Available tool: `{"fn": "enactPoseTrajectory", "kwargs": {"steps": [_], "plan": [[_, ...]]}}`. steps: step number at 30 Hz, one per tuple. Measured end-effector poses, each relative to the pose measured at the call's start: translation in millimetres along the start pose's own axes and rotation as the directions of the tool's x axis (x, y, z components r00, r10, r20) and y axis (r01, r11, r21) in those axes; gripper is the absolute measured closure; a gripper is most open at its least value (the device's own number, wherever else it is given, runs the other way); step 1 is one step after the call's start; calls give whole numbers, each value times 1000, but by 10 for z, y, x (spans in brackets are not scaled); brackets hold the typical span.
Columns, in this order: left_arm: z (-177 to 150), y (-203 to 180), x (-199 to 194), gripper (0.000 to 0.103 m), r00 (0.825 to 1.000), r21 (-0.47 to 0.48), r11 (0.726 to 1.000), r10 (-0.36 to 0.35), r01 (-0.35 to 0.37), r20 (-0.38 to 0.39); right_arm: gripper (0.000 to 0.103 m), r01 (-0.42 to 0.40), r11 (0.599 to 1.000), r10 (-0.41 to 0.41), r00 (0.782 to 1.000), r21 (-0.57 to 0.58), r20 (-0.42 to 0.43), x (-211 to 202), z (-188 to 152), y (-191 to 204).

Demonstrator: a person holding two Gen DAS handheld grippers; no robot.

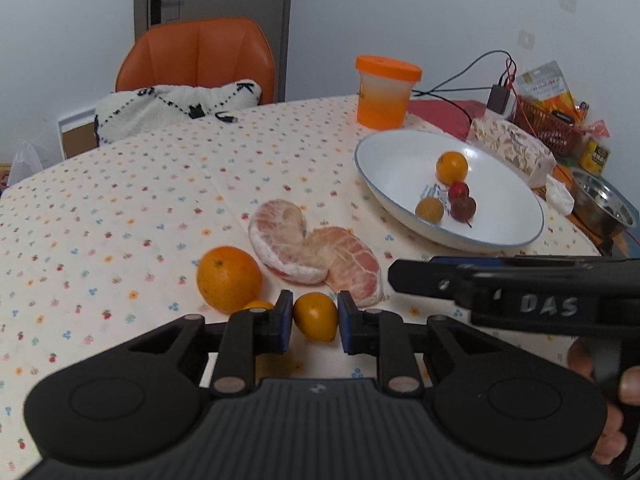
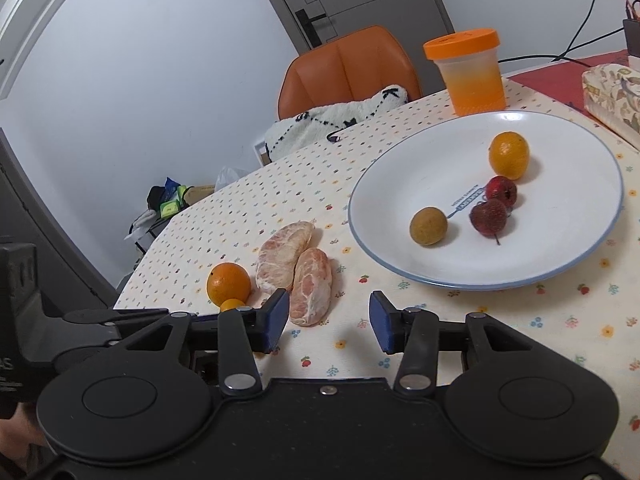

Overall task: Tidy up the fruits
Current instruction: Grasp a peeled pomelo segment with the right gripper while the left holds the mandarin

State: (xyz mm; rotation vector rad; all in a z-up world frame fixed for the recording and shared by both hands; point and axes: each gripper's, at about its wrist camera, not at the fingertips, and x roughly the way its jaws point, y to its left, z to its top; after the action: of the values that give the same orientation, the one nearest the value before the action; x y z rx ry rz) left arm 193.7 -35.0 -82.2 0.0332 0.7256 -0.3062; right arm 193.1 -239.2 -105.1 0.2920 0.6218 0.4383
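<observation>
Orange kumquat [image 1: 315, 316] on bench [image 1: 160, 200], clamped between left claw [image 1: 313, 320] pads. Right claw [image 2: 329, 320] agape, nothing between pads. Orange [image 1: 228, 278], pomelo segments [image 1: 316, 252] alongside. Plate [image 2: 400, 184] holds four small fruits.

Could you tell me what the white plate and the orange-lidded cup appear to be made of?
The white plate looks like glazed ceramic, perhaps melamine: smooth, glossy, blue-rimmed. The orange-lidded cup looks like translucent plastic: cloudy wall, matte lid.
</observation>
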Motion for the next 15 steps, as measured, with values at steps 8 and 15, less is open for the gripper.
{"fn": "enactPoseTrajectory", "kwargs": {"steps": [8,15], "plan": [[-9,100,-82,81,1000,-41,999,-6,7,24,63,22,999,-22,1000,-31,-17,183,12,82],[-16,175,-106,81,999,-91,996,6,-1,45,67,29,998,-31,999,-46,-30,300,34,150]]}}
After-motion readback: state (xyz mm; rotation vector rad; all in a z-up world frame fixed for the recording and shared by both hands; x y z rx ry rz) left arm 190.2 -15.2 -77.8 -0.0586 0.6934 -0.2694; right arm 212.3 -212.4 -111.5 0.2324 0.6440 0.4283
